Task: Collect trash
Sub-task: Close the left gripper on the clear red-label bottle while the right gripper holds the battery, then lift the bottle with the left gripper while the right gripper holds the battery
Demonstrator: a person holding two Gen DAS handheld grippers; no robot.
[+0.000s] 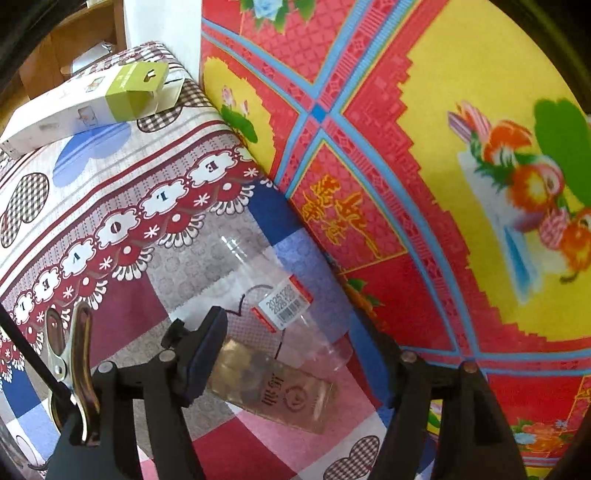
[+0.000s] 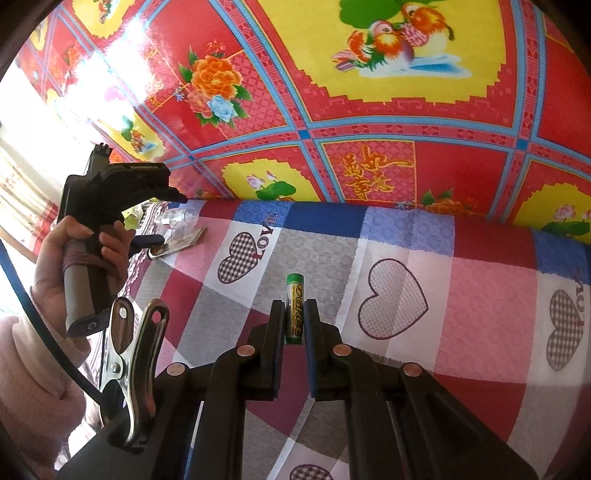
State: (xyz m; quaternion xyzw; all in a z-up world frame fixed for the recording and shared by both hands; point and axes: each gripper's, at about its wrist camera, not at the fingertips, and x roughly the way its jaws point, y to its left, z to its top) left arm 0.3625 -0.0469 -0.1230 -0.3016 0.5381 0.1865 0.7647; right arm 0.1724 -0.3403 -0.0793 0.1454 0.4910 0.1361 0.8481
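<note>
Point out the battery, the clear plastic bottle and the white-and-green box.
battery [image 2: 295, 295]: right wrist view, on its yellow label.
clear plastic bottle [image 1: 284, 306]: left wrist view, on its barcode sticker.
white-and-green box [image 1: 127, 96]: left wrist view, on its green end.

Patchwork-clothed table [image 2: 461, 280]: bottle [image 1: 273, 332], box [image 1: 88, 105], battery [image 2: 294, 295]

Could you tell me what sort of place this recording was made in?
Probably a home, not a lab: a table under a patchwork heart-print tablecloth, a bright floral vinyl sheet behind it, and wooden furniture in the corner.
</note>
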